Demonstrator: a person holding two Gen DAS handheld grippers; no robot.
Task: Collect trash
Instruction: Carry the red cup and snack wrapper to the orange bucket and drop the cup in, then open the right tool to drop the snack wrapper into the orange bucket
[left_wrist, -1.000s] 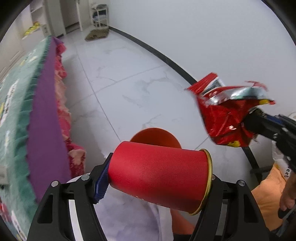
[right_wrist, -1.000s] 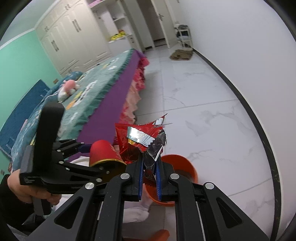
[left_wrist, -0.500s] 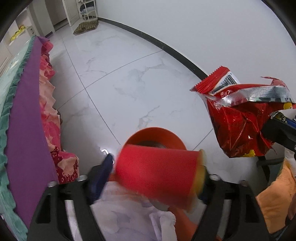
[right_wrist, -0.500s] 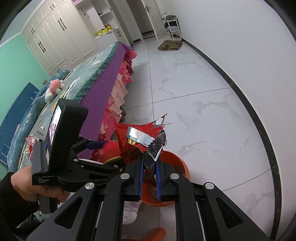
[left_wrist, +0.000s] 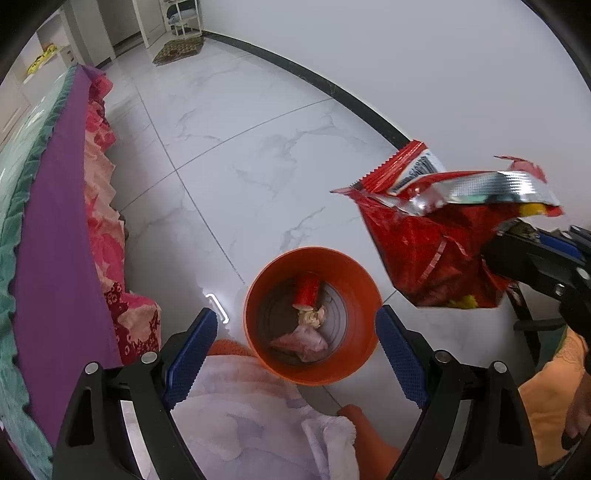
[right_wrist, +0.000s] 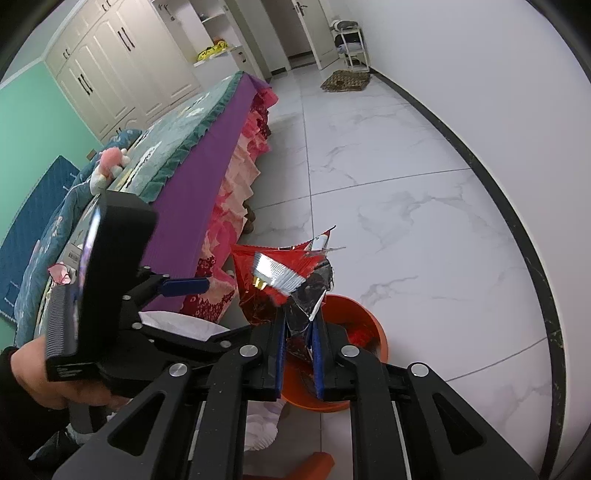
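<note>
The bed (left_wrist: 55, 229) runs down the left side, its purple edge and pink frill hanging to the pale tiled floor (left_wrist: 240, 122); a white wall (right_wrist: 480, 74) with a dark skirting closes the right. On the floor beside the bed stands the orange bin (left_wrist: 354, 273), holding a red cup (left_wrist: 306, 291) on its side and some crumpled scraps. The bag (left_wrist: 424, 254), a torn red foil snack wrapper, hangs in the air to the right of the bin and above its rim, not yet over the mouth; it looks light, crinkly and slick, limp rather than stiff, so a pinch on a folded seam or the crumpled lower corner should hold best, and it will likely flutter rather than drop straight.

The right gripper (right_wrist: 299, 354) is clamped on the bag's lower end, blue pads pressed to the foil, pointing forward and down with the bin just behind its tips. The left gripper (left_wrist: 291, 350) hangs over the bin with its jaws spread wide and nothing between them, looking down into the mouth; the person's hand (right_wrist: 48, 373) grips its handle.
</note>
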